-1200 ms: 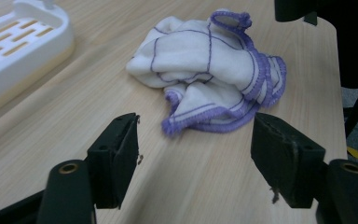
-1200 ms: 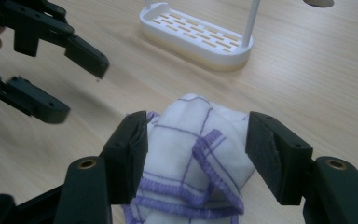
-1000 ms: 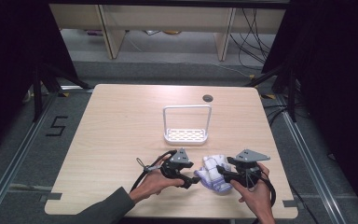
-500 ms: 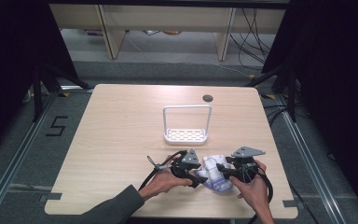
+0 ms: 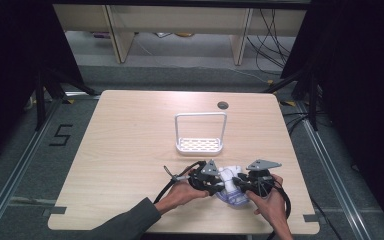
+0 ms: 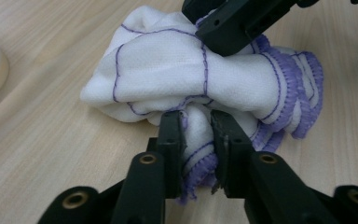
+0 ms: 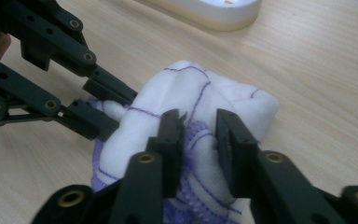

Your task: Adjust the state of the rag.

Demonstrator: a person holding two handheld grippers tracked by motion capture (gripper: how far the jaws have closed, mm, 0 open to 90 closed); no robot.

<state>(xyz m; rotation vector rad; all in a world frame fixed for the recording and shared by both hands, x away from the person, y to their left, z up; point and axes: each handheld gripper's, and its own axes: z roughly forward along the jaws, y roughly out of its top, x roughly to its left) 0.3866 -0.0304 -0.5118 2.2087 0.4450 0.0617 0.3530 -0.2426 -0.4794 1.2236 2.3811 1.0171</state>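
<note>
Now both grippers pinch the white cloth (image 6: 168, 70). Left gripper (image 6: 196, 135) and right gripper (image 7: 199, 133) squeeze it just in front of the white rack (image 5: 200, 145), whose tray is bare.

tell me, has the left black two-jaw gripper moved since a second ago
Yes. In the high view the left black two-jaw gripper has shifted right, nearer the white wire-handled rack, and now pinches the white purple-edged cloth.

Cloth (image 5: 231, 184) on table (image 5: 130, 150) near front edge, between both tools; rack (image 5: 200, 144) behind cloth.
</note>
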